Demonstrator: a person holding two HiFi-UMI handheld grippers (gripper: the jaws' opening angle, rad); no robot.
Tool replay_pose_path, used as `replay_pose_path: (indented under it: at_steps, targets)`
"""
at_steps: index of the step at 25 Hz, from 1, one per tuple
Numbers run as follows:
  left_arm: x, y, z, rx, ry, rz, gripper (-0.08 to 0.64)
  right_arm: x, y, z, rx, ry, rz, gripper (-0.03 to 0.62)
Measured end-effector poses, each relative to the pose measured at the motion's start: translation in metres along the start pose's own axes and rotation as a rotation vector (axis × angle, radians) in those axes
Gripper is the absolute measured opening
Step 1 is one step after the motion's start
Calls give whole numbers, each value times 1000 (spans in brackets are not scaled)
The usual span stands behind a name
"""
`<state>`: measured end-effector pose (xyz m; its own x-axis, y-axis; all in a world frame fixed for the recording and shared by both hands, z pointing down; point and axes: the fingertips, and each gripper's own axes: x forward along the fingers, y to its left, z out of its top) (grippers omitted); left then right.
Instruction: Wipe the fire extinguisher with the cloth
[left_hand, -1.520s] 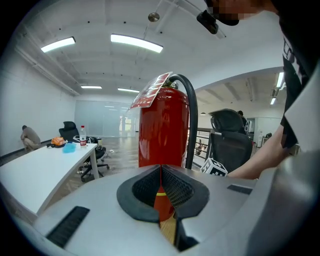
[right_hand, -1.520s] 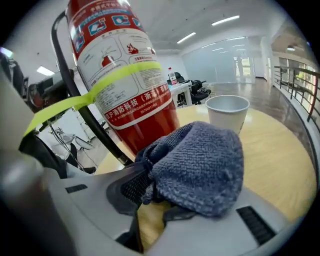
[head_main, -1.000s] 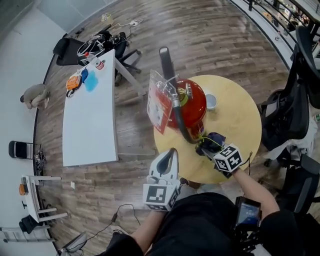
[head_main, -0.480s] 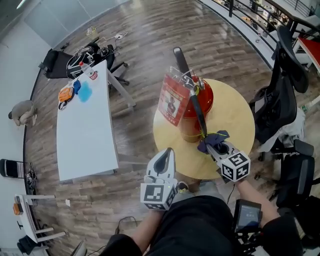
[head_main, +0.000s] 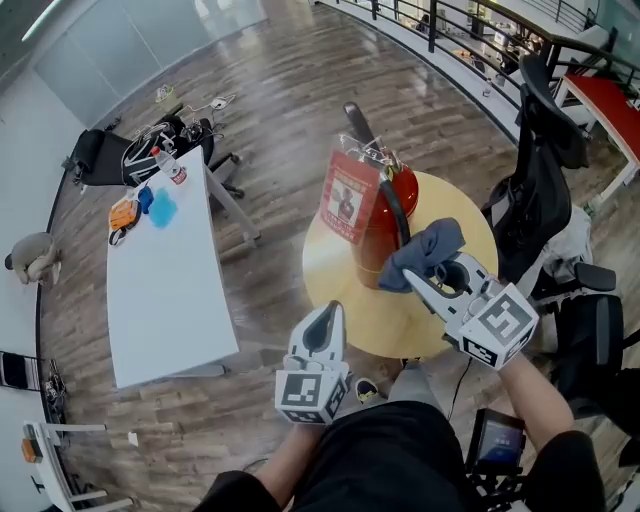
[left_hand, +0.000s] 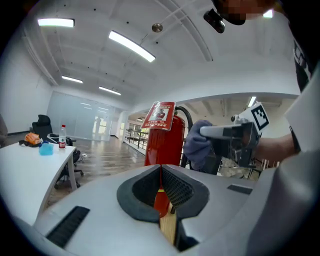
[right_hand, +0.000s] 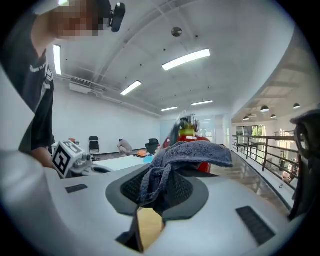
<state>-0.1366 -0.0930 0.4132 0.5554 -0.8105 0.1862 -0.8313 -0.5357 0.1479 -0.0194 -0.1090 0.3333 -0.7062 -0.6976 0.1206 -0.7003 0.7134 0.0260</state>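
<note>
Red fire extinguisher (head_main: 370, 245) with black hose (head_main: 397, 212) and red-and-white tag (head_main: 345, 203), blue-grey cloth (head_main: 428, 248), pale yellow round tabletop (head_main: 340, 290), light grey left gripper (head_main: 331, 312) and right gripper (head_main: 415, 278) with black-and-white square-patterned marker cubes, brown plank floor (head_main: 270, 120).

Round wooden table (head_main: 345, 295), long white desk (head_main: 165, 290), black office chairs (head_main: 535, 190)

I count one fire extinguisher (head_main: 385, 238) standing on one round table (head_main: 335, 290), with one card tag (head_main: 345, 200) hung on it. There is one cloth (head_main: 425, 250), pinched in my right gripper (head_main: 412, 277). My left gripper (head_main: 333, 308) makes two (its jaws are together, with nothing in them). Left of the round table stands one white table (head_main: 165, 290) bearing one bottle (head_main: 166, 165). Farther left of it, one person (head_main: 30, 258) crouches.
</note>
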Motion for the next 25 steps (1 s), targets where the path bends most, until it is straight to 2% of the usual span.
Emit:
replay_pose_path:
  at_steps: [2,4,7,10,15,20,25]
  targets:
    - [-5,0,5,2,-10,-10,23,0,0,40,10,-20,20,84]
    - [-8,0,11,5,-20,-19,23,12,-7,71,49,13,26,84]
    - [-14,-2,18,3,-41,-22,23,35,-27,100,88,77,3,84]
    - [-26,-4,22,5,-65,-12,23,51,-49,114,67,115,-59,84]
    - [-39,10,21,-4,-75,21,23,52,-47,106,167,149,-31,84]
    - [-51,22,20,-14,-75,39,23,29,-26,89,201,99,-11,84]
    - [-53,25,20,-12,-67,38,23,9,-11,48,182,218,-55,84]
